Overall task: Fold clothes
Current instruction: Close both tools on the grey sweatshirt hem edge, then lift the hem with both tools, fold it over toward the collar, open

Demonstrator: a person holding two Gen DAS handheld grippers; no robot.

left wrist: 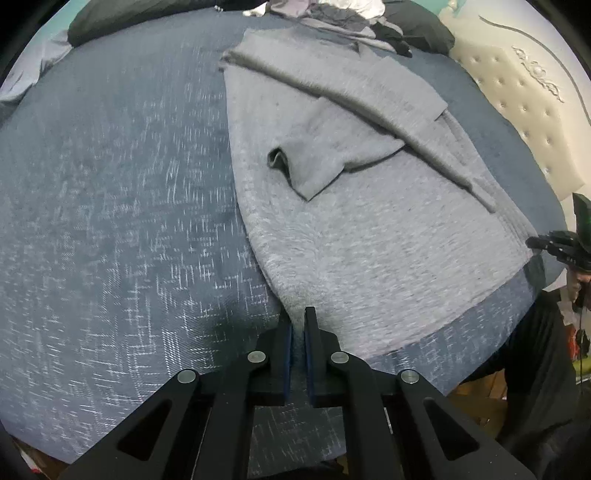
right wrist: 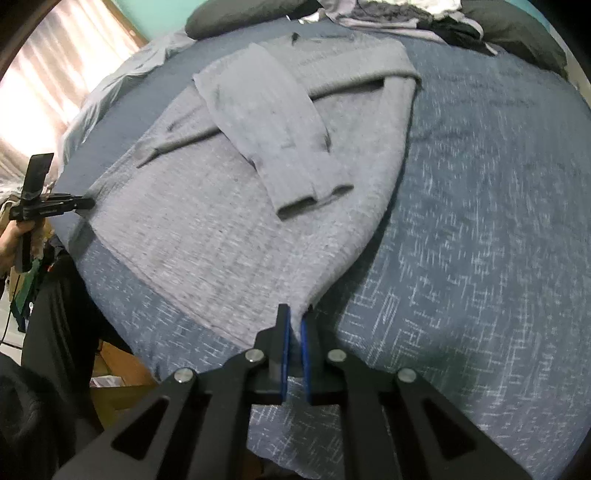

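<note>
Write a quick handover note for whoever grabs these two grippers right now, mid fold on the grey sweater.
Left gripper: shut on one near hem corner of the grey sweater.
Right gripper: shut on the other near hem corner.
Sweater lies flat on the blue bedspread, both sleeves already folded in across the body.
Unfolded clothes pile sits at the far end of the bed.
Left to do: probably carry the hem up toward the collar to halve the sweater, then take on the pile.

sweater (left wrist: 369,229) on bed (left wrist: 110,184), sleeves across it
</note>
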